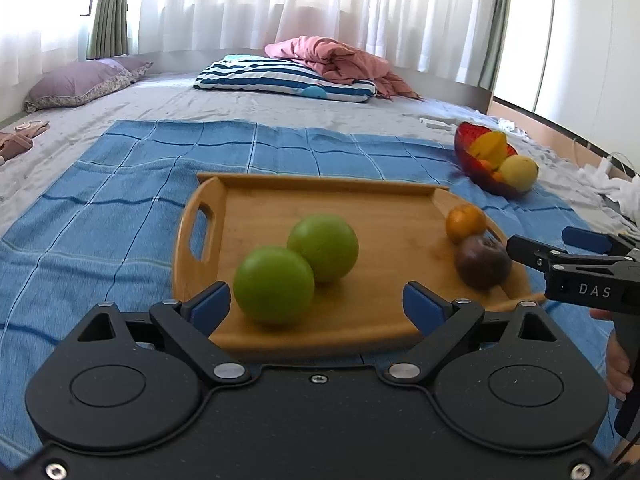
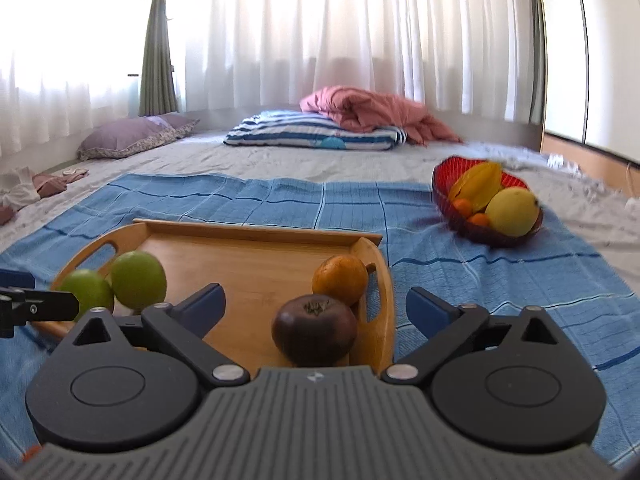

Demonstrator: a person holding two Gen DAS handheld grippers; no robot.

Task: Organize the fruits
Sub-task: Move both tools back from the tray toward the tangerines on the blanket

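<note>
A wooden tray [image 1: 392, 208] [image 2: 248, 256] lies on a blue cloth. On it sit two green apples [image 1: 274, 290] [image 1: 323, 247], touching each other, plus an orange [image 1: 465, 222] [image 2: 340, 278] and a dark purple fruit [image 1: 482, 262] [image 2: 314, 330] at its right end. My left gripper [image 1: 316, 304] stands open just short of the near green apple, with nothing held. My right gripper [image 2: 314, 308] is open too, and the purple fruit lies loose between its spread fingers. In the left wrist view the right gripper [image 1: 552, 248] shows at the right edge.
A red bowl [image 1: 468, 148] [image 2: 444, 192] holding a starfruit, a yellow fruit and small oranges stands on the cloth at the right. Pillows [image 1: 280, 76] and a pink blanket [image 1: 344, 60] lie farther back on the bed, before white curtains.
</note>
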